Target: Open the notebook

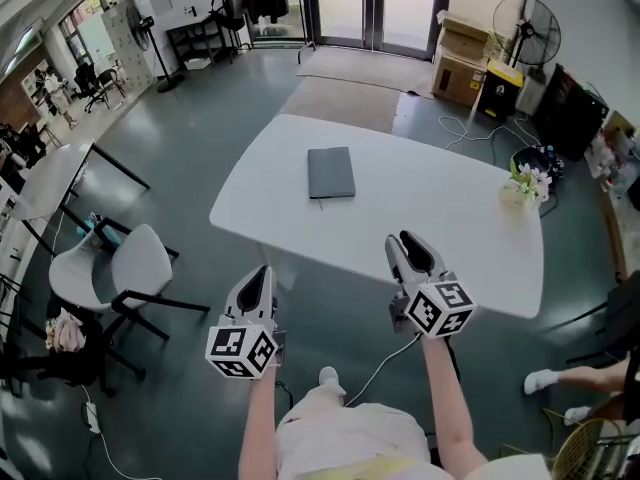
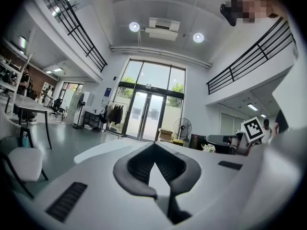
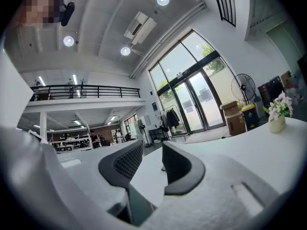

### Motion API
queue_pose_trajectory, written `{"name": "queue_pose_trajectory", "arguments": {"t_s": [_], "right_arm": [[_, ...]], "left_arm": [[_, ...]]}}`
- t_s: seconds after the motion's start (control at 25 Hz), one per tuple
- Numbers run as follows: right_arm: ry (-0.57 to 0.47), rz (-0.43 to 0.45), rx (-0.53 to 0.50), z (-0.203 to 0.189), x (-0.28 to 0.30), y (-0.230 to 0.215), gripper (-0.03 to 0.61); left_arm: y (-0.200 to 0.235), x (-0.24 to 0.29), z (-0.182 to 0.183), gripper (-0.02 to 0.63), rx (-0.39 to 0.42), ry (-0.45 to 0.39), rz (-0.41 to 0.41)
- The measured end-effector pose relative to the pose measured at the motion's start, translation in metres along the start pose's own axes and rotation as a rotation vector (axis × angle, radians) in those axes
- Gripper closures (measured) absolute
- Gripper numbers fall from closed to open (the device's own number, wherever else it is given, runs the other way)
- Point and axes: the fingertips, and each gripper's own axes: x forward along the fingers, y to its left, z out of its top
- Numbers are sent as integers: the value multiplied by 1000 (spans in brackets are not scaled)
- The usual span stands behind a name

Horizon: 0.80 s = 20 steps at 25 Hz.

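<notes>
A dark grey notebook (image 1: 331, 172) lies closed on the far left part of the white table (image 1: 430, 198). My left gripper (image 1: 257, 278) hovers over the floor just short of the table's near edge, well short of the notebook, its jaws closed together with nothing in them. In the left gripper view the left gripper (image 2: 154, 145) shows its pads meeting at the tips. My right gripper (image 1: 405, 243) reaches over the near edge, right of the notebook and apart from it. The right gripper (image 3: 152, 150) stands open and empty in its own view.
A small vase of flowers (image 1: 525, 186) stands at the table's right end. A white chair (image 1: 120, 268) sits left of the table. Cardboard boxes (image 1: 462, 58) and a fan (image 1: 527, 18) are beyond it. A person's shoe (image 1: 545, 380) shows at right.
</notes>
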Motion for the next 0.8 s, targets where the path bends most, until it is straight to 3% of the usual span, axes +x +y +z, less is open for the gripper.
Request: {"name": "queue_pose_trajectory", "arguments": {"t_s": [0.4, 0.8], "right_arm": [[2, -51, -8, -11, 68, -8, 463], [25, -104, 15, -25, 111, -30, 463]], "left_arm": [[48, 65, 2, 614, -5, 37, -77], [79, 104, -8, 614, -30, 64, -86]]}}
